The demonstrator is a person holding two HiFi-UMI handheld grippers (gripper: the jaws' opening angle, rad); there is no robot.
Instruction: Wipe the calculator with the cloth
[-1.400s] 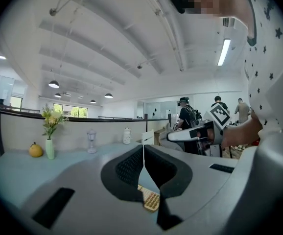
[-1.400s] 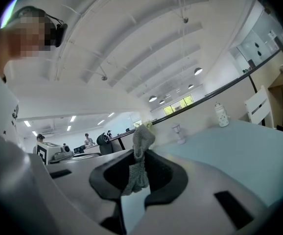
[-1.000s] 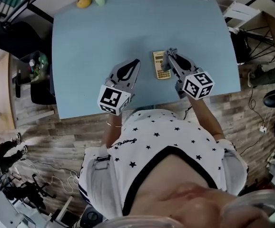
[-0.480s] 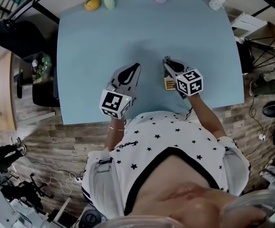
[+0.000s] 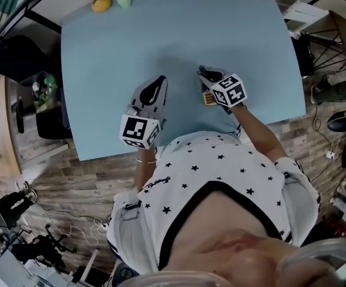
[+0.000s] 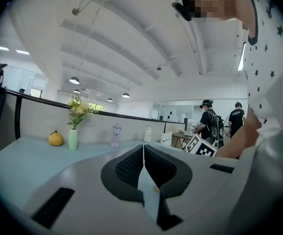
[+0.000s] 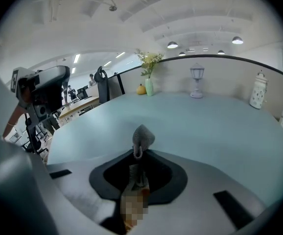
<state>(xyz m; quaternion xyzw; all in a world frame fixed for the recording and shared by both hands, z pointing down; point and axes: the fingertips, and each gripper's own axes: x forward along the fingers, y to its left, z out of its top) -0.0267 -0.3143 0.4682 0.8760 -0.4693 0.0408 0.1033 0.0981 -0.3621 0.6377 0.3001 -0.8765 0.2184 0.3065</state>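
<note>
The right gripper point(image 7: 139, 153) pinches the grey cloth point(image 7: 142, 137) in closed jaws directly above the calculator point(image 5: 208, 98), seemingly poised to rub it. Left of the calculator, the left gripper point(image 6: 143, 150) rests closed and empty, apparently keeping clear.

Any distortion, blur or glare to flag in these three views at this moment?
Head view: strong fisheye bows the table edges; light even, no glare. Left gripper view: dark corner vignette, a mosaic patch at top. Right gripper view: same vignette; the cloth reads sharp, a mosaic patch low between the fingers.
</note>
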